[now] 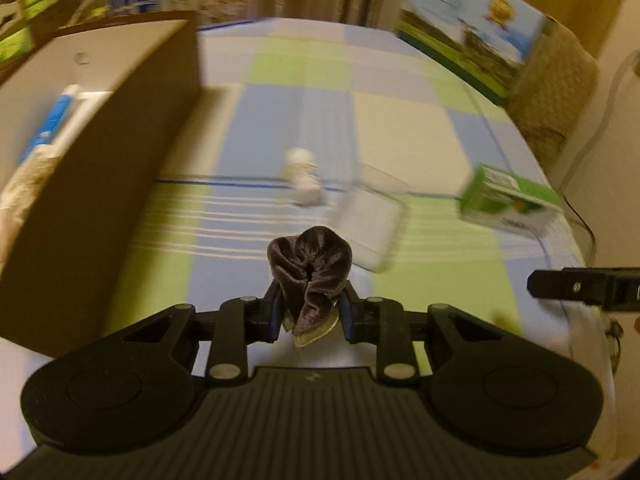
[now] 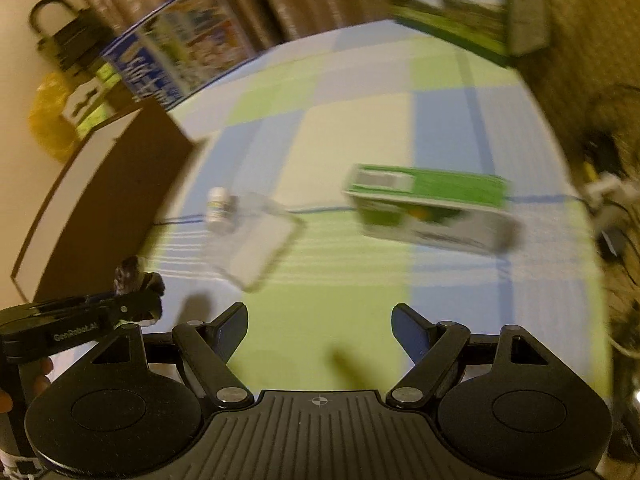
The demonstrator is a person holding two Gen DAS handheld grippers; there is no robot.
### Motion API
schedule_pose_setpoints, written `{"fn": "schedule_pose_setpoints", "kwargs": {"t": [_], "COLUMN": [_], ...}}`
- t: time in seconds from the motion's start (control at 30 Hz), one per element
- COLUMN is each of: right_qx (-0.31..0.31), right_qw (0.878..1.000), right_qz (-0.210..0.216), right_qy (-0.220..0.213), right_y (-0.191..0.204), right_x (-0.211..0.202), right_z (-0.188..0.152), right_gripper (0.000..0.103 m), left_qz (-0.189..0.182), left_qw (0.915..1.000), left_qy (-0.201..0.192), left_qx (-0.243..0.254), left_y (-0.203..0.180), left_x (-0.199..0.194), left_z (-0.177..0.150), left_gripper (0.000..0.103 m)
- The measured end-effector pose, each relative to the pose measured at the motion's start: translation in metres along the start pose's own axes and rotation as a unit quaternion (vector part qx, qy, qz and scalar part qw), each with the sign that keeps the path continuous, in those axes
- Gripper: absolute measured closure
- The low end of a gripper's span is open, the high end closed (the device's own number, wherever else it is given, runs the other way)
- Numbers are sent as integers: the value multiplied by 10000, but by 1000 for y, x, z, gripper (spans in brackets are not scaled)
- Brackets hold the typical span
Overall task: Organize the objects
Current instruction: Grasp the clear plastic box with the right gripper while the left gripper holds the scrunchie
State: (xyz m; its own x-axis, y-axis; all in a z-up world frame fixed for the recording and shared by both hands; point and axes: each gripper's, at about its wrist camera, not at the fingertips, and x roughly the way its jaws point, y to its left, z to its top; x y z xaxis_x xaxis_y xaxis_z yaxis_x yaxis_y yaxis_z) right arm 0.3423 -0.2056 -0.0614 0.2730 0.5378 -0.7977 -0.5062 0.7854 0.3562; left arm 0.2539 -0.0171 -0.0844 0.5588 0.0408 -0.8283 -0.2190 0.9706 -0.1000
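The left tongs (image 1: 310, 312) are pinched tight on a dark brown velvet scrunchie (image 1: 310, 270). The scrunchie puffs up above the two fingers, and a small shiny tag (image 1: 314, 334) hangs down under it. It is lifted off the worktop (image 1: 280, 92), which wears a cloth of blue, green and cream squares.

The right tongs (image 2: 320, 326) stand wide open with nothing between them. Only the green part of the cloth shows in the gap. In the right wrist view, the left tongs reach in from the left edge with the scrunchie at their tip, near the right tongs but not touching them.

On the left side stands a brown cardboard box (image 1: 104, 184) with white inner walls. It is close beside the left tongs. Inside it lies a blue and white tube (image 1: 50, 120) and something pale and crumpled that is too blurry to name.

Farther out on the cloth, past the scrunchie, lies a small white bottle (image 1: 303, 178) on its side. Just beside it lies a flat clear plastic case (image 1: 372, 220). Off to the right lies a green and white carton (image 1: 508, 200), well apart from the bottle. In the right wrist view the carton lies ahead of the open tongs, with bare cloth in between.

At the far edge of the worktop stand a big picture box (image 1: 468, 36) with a sky and grass on it, and another colourful box (image 2: 180, 40). Curtains hang behind them. The pictures are blurry.
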Motion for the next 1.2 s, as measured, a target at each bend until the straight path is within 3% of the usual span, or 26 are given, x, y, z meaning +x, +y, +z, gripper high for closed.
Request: {"fn": "schedule_pose_setpoints", "kwargs": {"t": [0.1,0.27,0.53,0.83,0.9,1.2], "right_qx": [-142,-179,110,32,-120,-510], "right_qw": [9998,9997,9991,9964,9956,9944], "right_qz": [110,153,-376,-793,-863,-763], "right_qy": [-5,109,180,305,331,526], "right_y": [25,51,65,76,75,57], "right_x": [22,57,100,128,132,114], "right_z": [11,23,42,51,50,34], "right_gripper": [26,26,26,26,41,49], "left_qz": [229,301,193,145,136,55], "left_qw": [9997,9995,9998,9998,9997,9997], "left_qy": [-8,-34,-38,83,113,162], "left_qx": [-45,-80,58,135,152,193], "left_y": [14,33,42,50,51,54], "left_x": [0,1,8,17,19,20], "left_z": [9,20,33,38,39,40], "left_gripper": [79,79,79,78,78,78]}}
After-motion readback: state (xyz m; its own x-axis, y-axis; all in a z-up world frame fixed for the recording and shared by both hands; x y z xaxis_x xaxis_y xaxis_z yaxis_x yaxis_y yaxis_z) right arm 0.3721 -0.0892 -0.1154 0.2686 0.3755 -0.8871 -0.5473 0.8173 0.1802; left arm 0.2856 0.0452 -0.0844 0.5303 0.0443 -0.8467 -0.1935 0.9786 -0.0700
